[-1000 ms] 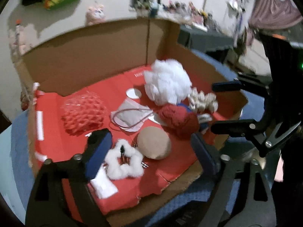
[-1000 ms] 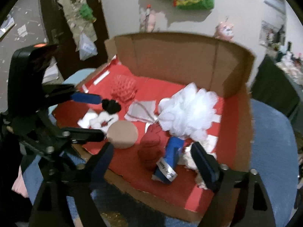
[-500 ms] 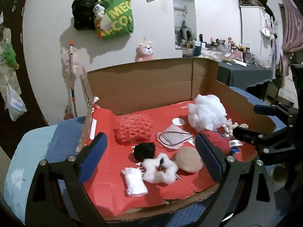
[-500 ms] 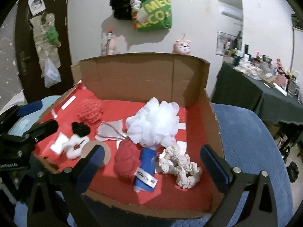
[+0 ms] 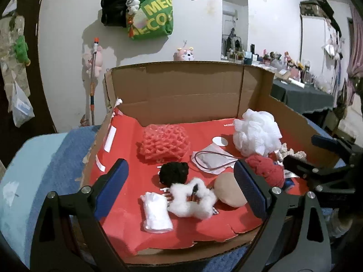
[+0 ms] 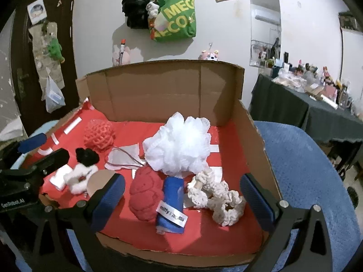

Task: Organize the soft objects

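A cardboard box (image 5: 181,86) with a red floor holds the soft items. On its left side lie a coral net sponge (image 5: 164,141), a black scrunchie (image 5: 173,172), a white fluffy scrunchie (image 5: 191,198), a folded white cloth (image 5: 156,212) and a beige puff (image 5: 229,192). A white bath pouf (image 6: 179,145), a red knitted piece (image 6: 146,195), a blue labelled cloth (image 6: 171,201) and a cream crochet piece (image 6: 217,197) lie on the right. My left gripper (image 5: 181,181) is open and empty over the near left edge. My right gripper (image 6: 183,197) is open and empty over the near right edge.
A grey pouch with a cord (image 5: 211,159) lies mid-box. The box stands on a blue padded surface (image 6: 301,163). Its back and right walls stand tall and the near edge is low. A dark-clothed table (image 6: 295,113) with clutter is at the right, and bags hang on the wall.
Both views have levelled out and tilted upward, so the box sits lower and farther off. The right gripper's jaws stand wider than a second ago. No item in the box has moved.
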Tool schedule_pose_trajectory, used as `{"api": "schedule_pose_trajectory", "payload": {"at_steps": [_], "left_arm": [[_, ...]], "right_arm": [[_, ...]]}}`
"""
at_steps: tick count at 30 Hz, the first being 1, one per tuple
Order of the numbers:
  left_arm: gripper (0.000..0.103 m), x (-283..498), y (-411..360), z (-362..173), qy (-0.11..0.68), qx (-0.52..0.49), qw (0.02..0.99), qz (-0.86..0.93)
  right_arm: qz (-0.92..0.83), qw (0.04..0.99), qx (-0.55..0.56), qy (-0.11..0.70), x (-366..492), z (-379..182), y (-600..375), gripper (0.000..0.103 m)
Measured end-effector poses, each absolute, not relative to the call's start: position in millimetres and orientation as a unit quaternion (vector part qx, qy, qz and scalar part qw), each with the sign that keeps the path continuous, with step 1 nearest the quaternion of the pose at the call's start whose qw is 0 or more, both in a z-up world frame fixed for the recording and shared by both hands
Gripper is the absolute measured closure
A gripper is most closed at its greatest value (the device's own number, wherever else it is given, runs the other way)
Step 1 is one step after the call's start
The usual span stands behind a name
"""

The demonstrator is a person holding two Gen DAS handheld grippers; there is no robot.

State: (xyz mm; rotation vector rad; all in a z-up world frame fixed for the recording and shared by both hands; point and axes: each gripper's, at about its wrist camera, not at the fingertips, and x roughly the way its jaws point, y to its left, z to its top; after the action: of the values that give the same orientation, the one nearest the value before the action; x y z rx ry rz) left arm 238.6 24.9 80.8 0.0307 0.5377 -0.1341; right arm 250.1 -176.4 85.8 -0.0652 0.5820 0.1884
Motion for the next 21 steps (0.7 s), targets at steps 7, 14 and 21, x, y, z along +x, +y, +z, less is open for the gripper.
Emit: {"api": "schedule_pose_trajectory", "payload": {"at_steps": [7, 14, 21], "left_arm": [[0.008, 241.0, 32.4, 72.6, 0.280, -0.035, 0.956, -0.084], [0.008, 241.8, 29.9, 65.0, 0.292, -0.027, 0.953, -0.076], [0.008, 245.9, 26.1, 59.3, 0.310, -0.016, 0.948, -0.067]], "right_arm": [[0.077, 0.957, -0.044, 0.276, 243.8, 82.0, -172.3, 0.000], [0.064, 0.959, -0.038, 0.274, 244.6, 81.2, -176.4, 0.000], [0.062, 0.958, -0.035, 0.279, 247.4, 79.8, -178.0, 0.000]]}}
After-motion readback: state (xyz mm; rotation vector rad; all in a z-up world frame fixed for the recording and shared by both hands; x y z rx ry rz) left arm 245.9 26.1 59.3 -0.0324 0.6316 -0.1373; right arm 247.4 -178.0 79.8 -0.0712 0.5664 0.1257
